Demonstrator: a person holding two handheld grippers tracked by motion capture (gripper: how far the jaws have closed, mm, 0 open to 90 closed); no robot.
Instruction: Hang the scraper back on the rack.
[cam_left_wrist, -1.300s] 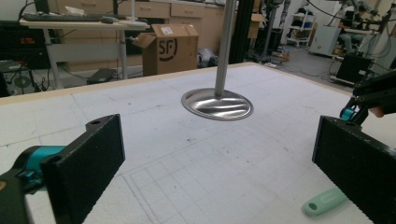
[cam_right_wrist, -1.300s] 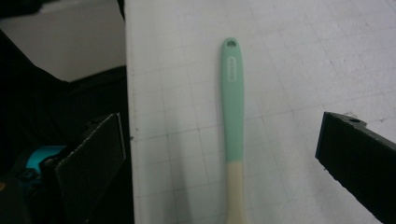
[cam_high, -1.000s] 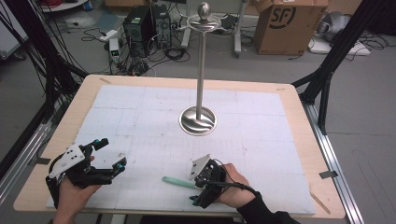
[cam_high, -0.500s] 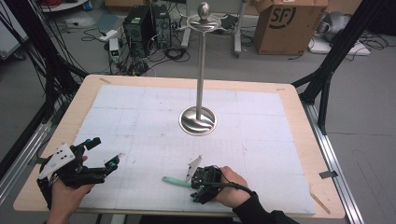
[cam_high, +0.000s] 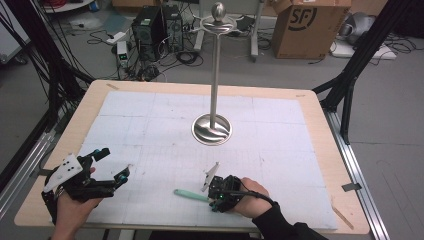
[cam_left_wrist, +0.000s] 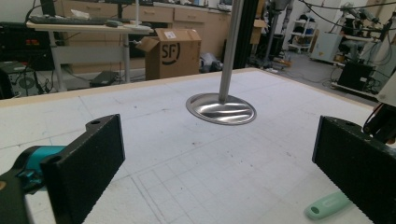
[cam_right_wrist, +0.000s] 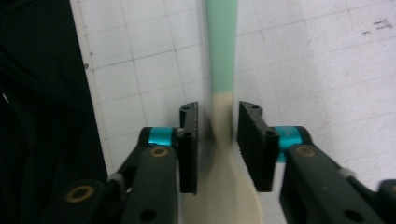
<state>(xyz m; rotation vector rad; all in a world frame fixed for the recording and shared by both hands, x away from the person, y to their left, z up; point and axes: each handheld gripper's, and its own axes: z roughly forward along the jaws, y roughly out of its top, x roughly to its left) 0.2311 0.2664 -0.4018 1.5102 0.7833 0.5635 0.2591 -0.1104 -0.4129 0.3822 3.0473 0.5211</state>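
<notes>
I see the white gridded surface (cam_high: 150, 120) with the metal stand (cam_high: 212, 129) mid-way. My left hand-held gripper (cam_high: 116, 167) hovers with jaws wide apart. My right hand-held gripper (cam_right_wrist: 217, 140), jaws just closing, straddles the green-handled spatula (cam_right_wrist: 222, 60) near the front edge, not yet pinching.

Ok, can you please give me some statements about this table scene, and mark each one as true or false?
1. The metal stand's base rests on the white mat. True.
2. The left gripper holds the green-handled utensil. False: its jaws are open and empty.
3. The right gripper has its jaws on either side of the utensil's neck. True; they have just been closing.
4. The utensil hangs on the stand. False: it lies flat on the mat.
5. A cardboard box stands on the floor beyond the table. True.
</notes>
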